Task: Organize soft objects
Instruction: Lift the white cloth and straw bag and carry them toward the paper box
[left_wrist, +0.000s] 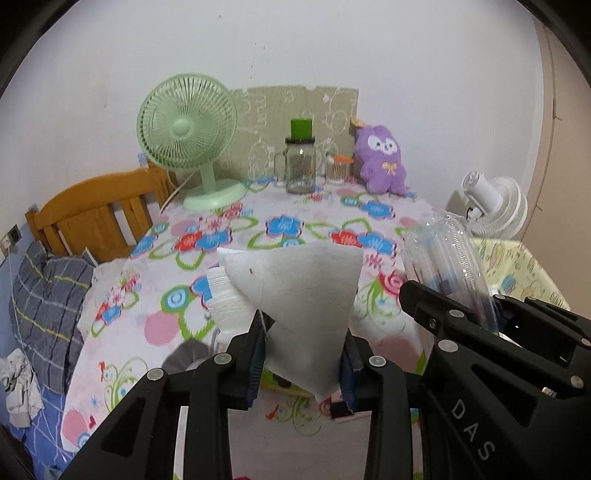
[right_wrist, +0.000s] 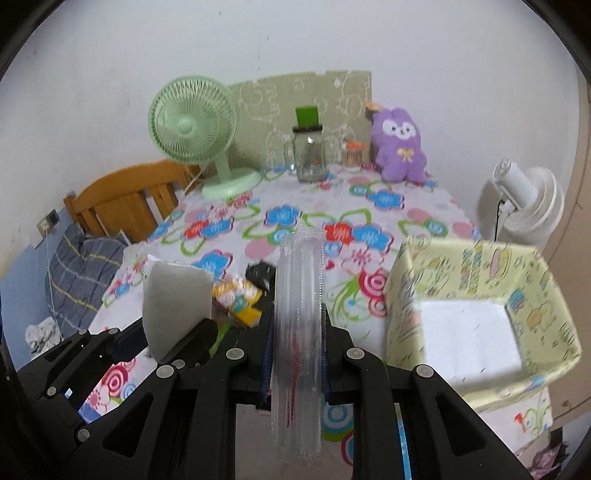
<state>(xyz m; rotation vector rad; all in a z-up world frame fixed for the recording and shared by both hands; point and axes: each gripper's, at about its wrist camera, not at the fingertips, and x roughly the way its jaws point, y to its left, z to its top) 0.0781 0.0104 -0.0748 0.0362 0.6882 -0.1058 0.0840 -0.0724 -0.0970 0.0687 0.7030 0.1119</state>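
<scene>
My left gripper (left_wrist: 303, 350) is shut on a white foam sheet (left_wrist: 306, 295), held up above the flowered tablecloth (left_wrist: 258, 229). The same foam sheet (right_wrist: 173, 295) and left gripper (right_wrist: 170, 343) show at the left of the right wrist view. My right gripper (right_wrist: 297, 332) is shut on a clear plastic clamshell container (right_wrist: 299, 314), held on edge over the table. That container (left_wrist: 447, 266) appears at the right of the left wrist view, with the right gripper (left_wrist: 461, 314) on it. A pale yellow fabric box (right_wrist: 480, 280) with a white pad (right_wrist: 469, 339) in its bottom stands at the right.
A green desk fan (left_wrist: 188, 133), a glass jar (left_wrist: 299, 166) with a green block on it, a small pot of sticks (left_wrist: 338, 170) and a purple plush toy (left_wrist: 380, 158) line the far edge. A white fan (right_wrist: 524, 206) stands beyond the box. Small packets (right_wrist: 236, 295) lie on the cloth.
</scene>
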